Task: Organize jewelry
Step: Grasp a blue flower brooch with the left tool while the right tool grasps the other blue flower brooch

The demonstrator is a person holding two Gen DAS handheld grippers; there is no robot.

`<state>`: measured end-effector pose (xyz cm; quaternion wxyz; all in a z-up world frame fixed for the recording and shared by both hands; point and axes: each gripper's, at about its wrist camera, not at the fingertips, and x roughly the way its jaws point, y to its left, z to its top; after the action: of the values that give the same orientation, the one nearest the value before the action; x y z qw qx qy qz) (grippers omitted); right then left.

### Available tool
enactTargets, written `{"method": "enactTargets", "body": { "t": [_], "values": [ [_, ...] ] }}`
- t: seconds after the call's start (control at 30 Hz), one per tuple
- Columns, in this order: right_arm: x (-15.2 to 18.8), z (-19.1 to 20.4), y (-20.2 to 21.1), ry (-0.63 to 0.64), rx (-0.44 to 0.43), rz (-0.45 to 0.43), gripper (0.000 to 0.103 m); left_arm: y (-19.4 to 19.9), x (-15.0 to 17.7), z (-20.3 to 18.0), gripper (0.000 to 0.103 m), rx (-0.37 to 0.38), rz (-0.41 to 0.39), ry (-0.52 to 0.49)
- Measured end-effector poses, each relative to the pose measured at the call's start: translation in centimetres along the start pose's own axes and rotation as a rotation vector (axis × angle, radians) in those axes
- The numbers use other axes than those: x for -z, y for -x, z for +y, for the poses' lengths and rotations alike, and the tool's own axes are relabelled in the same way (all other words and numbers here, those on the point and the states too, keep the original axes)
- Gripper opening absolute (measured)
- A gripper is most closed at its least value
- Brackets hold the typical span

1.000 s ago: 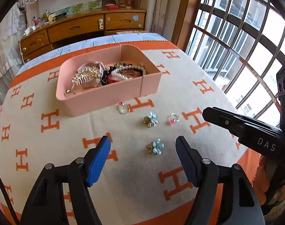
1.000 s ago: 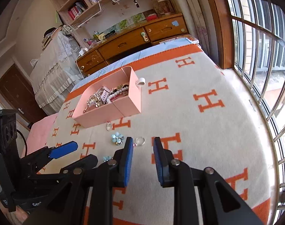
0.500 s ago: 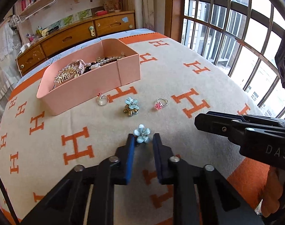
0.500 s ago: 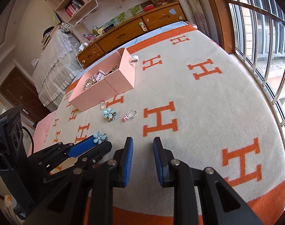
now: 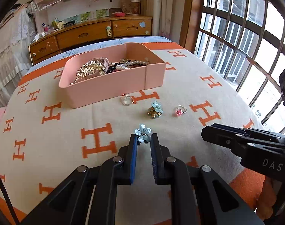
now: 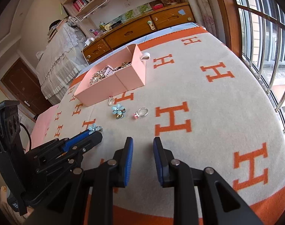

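now that the left gripper [image 5: 143, 138] has just closed from wide open onto the blue flower earring [image 5: 143, 133] on the blanket [image 5: 179, 86] — gripped at its tips — it looks ready for the pink tray [image 5: 112, 86], the right gripper [image 6: 143, 142] idle, slightly open, empty.

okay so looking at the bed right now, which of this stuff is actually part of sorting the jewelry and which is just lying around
Part of the job:
- blue flower clip in the left hand-held gripper
- second flower clip
- pink-stone ring
- red-stone ring
- pink tray

Just lying about:
- H-pattern blanket
- wooden drawers
- bookshelf
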<state>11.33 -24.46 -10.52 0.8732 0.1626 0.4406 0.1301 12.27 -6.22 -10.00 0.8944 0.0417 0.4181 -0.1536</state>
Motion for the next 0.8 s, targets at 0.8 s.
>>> {"method": "enactTargets", "body": {
  "t": [0.8],
  "values": [
    [-4.1, 5.3, -6.2, 0.120, 0.089, 0.049, 0.022, 0.0, 0.0, 6.9, 0.012, 0.061, 0.000, 0.165]
  ]
}}
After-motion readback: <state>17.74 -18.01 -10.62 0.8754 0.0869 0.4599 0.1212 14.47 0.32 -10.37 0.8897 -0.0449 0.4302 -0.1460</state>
